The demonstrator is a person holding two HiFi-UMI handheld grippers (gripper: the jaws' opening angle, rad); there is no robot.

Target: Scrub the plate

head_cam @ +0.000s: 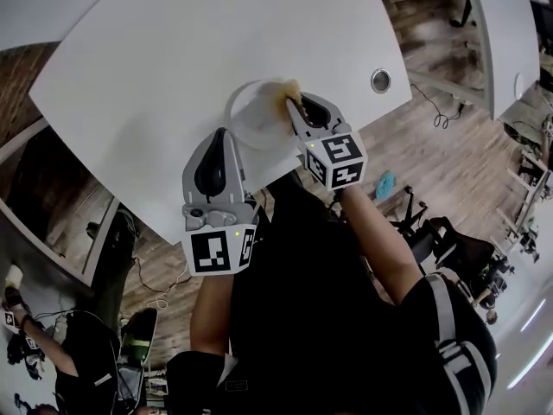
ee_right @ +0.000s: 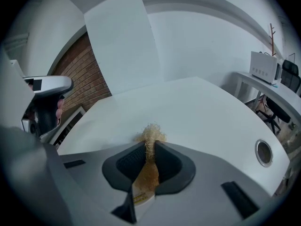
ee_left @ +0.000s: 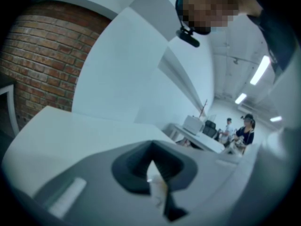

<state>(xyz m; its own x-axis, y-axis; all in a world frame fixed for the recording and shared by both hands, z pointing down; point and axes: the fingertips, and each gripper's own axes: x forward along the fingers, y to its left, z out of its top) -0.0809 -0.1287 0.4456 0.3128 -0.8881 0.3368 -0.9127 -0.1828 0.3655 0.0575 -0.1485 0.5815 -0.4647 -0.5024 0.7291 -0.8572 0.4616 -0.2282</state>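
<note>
Right, your left gripper (head_cam: 227, 138) is pinched tight on the near rim of the plate (head_cam: 257, 115), which sits close to the near edge of the white table (head_cam: 155, 67). From the left gripper view you get only a thin pale sliver caught edge-on between the jaws. Your right gripper (head_cam: 295, 104) is clamped on a tan fibrous scrubber (head_cam: 289, 87), whose tuft pokes out past the jaws at the plate's far right rim.

The plate looks stiff, light and smooth. I'd judge it slippery under a pinch and breakable if it skids off that edge, so a firm bite on the rim seems the place to hold. The scrubber looks soft and springy and will likely squash and bend, so work with the tuft, not the jaw tips.

It's hard to read whether the tuft actually touches the plate, because your right gripper covers that spot. I can't tell whether the plate lies flat or tilted. It's white on white, so no dirt shows. In the right gripper view I can't pick the plate out.
</note>
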